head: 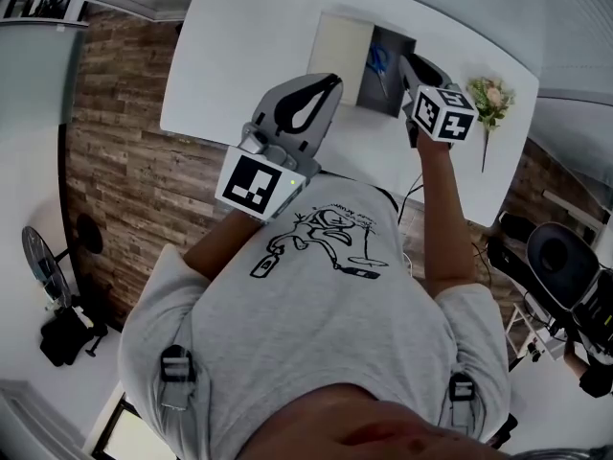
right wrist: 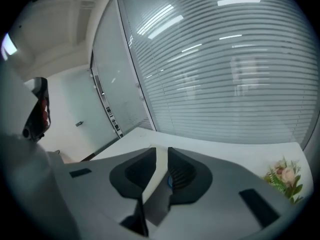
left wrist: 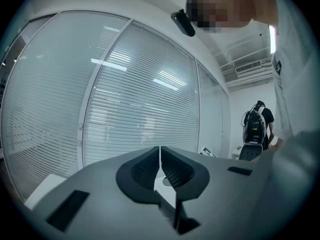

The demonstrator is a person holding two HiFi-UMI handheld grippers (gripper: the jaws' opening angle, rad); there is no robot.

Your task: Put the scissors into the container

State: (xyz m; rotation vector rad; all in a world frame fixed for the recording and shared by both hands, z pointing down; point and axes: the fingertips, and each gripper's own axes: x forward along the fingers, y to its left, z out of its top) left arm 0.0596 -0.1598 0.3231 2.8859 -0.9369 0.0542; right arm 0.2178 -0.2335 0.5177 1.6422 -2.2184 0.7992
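Scissors (head: 379,63) in container (head: 369,94), plain only from head view; right hand-held gripper (right wrist: 161,150) parted, empty; left hand-held gripper (left wrist: 160,148) clenched.

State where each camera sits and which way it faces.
Head view: on the person's head, facing steeply down at the table and the container holding scissors; shows T-shirt, arms, left gripper, right gripper.
Left gripper view: on the left gripper, facing level at a glass wall with blinds; jaws together, T-shirt at right.
Right gripper view: on the right gripper, facing across the table to blinds and a flower sprig; jaws apart, empty.
Shared: head and right gripper views both show the flower sprig.
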